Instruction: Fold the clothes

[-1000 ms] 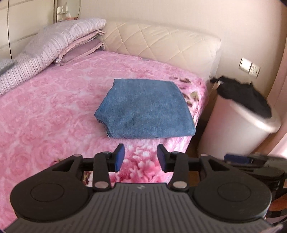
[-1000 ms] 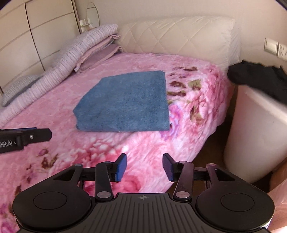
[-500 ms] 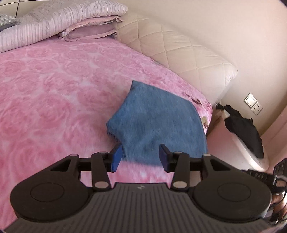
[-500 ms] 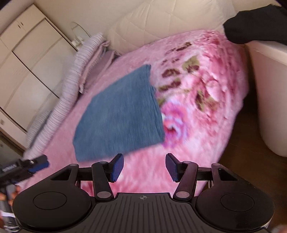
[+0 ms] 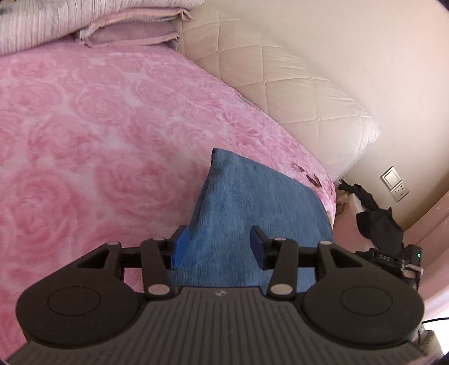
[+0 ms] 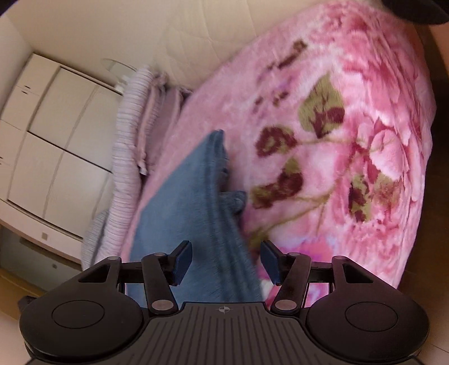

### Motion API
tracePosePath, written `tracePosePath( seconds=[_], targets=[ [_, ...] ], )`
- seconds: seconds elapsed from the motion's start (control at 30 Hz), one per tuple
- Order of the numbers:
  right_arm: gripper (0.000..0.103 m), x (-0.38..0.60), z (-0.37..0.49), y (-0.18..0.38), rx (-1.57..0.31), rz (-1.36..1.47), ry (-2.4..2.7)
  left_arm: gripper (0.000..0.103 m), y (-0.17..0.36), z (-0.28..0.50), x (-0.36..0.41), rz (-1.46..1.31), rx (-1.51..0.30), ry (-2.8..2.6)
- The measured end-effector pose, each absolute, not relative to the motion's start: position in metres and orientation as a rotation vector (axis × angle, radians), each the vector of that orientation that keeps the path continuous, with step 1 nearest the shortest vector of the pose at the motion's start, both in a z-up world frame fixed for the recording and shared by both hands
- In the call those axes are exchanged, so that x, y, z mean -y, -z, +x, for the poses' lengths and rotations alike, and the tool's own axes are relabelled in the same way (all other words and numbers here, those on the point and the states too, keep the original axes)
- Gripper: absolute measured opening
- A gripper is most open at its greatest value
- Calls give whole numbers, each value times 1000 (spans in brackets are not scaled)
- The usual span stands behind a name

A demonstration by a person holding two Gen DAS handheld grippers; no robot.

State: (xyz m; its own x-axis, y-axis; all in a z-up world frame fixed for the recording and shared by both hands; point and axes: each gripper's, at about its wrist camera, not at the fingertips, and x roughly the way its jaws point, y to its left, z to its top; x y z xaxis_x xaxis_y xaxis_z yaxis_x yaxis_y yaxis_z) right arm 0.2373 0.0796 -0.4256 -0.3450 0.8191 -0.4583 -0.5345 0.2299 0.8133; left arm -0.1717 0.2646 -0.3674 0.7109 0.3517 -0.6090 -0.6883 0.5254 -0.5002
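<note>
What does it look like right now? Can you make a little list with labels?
place: bed with pink blanket
cloth: folded blue cloth lying on the blanket
left gripper: open, fingers on either side of the cloth's near left part
right gripper: open, over the cloth's right edge
pillows: stacked at the far end
black clothes: beside the bed

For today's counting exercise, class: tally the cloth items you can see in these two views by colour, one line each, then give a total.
Blue: 1, the folded blue garment
Pink floral: 1, the blanket
Pale striped or mauve: 1 stack, the folded bedding; separate pieces cannot be told apart
Black: 1, the dark garment
Total: 4
</note>
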Motion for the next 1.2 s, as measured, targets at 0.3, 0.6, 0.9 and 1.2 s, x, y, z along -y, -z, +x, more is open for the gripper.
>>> tracePosePath(
  seconds=[0.3, 0.6, 0.9, 1.2],
  targets=[
    [58, -109, 252, 440, -1389, 325, -1496, 49, 404, -156, -322, -876, -504, -488],
    [58, -111, 258, 447, -1418, 370, -1513, 50, 462, -143, -353, -1186, -436, -326],
    [58, -107, 258, 450, -1426, 430, -1499, 43, 471, -121, -345, -1179, -406, -283],
    [62, -127, 234, 431, -1341, 257, -1485, 36, 467, -119, -348, -1138, -430, -269]
  ],
)
